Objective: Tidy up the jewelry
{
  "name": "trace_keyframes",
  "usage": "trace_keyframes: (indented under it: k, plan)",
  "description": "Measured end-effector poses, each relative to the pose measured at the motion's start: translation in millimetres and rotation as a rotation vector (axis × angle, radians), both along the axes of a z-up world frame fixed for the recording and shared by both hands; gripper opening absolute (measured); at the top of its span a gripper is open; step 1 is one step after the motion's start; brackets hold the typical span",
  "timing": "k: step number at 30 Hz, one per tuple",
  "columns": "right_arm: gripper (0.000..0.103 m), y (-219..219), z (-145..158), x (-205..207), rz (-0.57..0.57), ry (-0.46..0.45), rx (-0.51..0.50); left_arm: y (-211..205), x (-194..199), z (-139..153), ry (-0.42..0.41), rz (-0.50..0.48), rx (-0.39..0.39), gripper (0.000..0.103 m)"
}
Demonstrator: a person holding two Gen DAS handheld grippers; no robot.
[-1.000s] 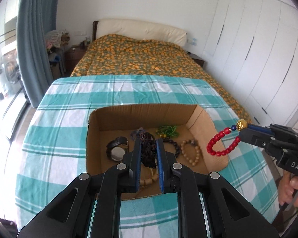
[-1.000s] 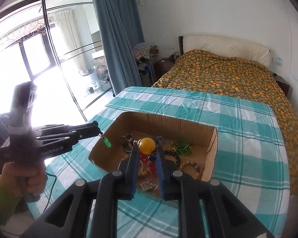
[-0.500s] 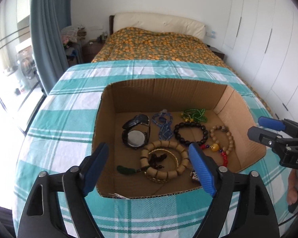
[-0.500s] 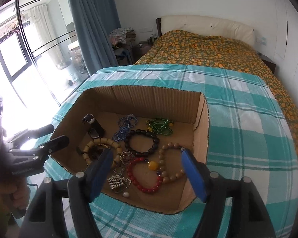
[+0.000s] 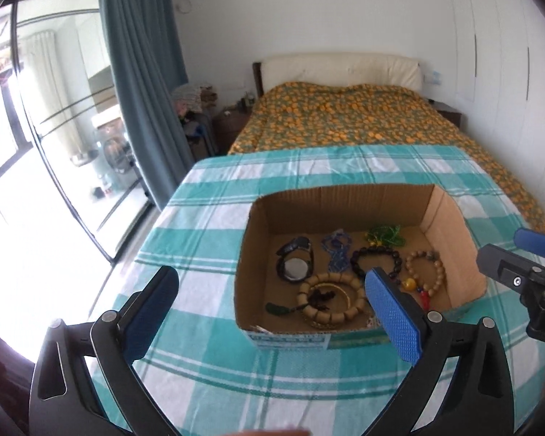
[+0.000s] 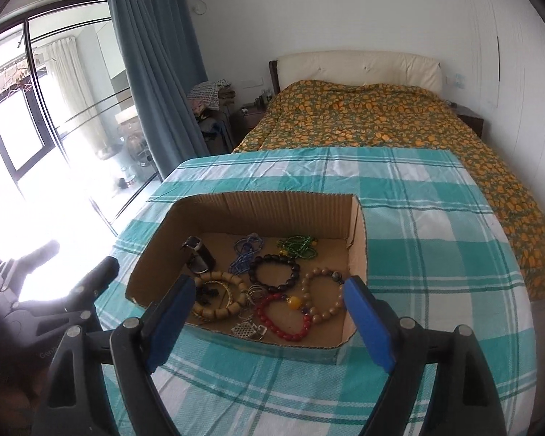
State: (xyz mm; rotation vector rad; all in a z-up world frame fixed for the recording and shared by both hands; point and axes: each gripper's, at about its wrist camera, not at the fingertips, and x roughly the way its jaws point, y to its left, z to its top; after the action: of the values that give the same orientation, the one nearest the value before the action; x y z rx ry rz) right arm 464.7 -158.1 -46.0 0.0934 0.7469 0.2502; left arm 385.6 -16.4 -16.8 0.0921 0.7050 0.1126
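Cardboard box, open-topped, on teal-and-white checked tablecloth; landmark for all entries below.

Inside box, all lying flat on its floor:
- Wristwatch, dark, toward left wall.
- Blue cord necklace, bunched, toward back wall, just right of wristwatch.
- Green bead strand, bunched, near back right corner.
- Dark bead bracelet, mid-floor.
- Pale wooden bead bracelet, by right wall.
- Red bead bracelet with 1 amber bead, toward front, touching the pale one.
- Large tan bead bracelet, front left of centre, ringing a thin gold bangle and a dark tangle.
- Small metal charm pieces, against front wall; detail too fine to tell.

Outside box:
- Left gripper, in front of the front left corner, above the cloth; fingers spread wide, holding nothing.
- Right gripper, before the front wall; fingers spread wide, holding nothing.

Beyond box: bed with orange-patterned cover.
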Motion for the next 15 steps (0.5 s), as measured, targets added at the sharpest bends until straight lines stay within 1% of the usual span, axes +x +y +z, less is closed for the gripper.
trace_keyframes:
  k: [2, 4, 6, 12, 15]
  plan:
    - [0.085, 6.0, 1.7, -5.7, -0.027, -0.010, -0.056, 4.1, 0.0, -1.2, 0.039, -0.017, -0.046, 0.102]
    - [0.085, 10.9, 5.0, -13.3, -0.035, -0.020, -0.083, 8.1, -1.6, -0.8, 0.061, -0.015, -0.073, 0.102]
    - [0.085, 13.8, 8.2, -17.7, -0.031, -0.011, -0.082, 9.1, -5.1, 1.1, 0.072, -0.019, -0.077, 0.103]
    - [0.086, 21.6, 17.1, -25.8, -0.016, 0.007, -0.089, 12.0, -14.3, 13.9, 0.057, -0.039, -0.086, 0.103]
    - [0.086, 23.2, 20.9, -28.4, -0.012, 0.002, -0.090, 13.2, -16.4, 19.6, 0.053, -0.035, -0.087, 0.103]
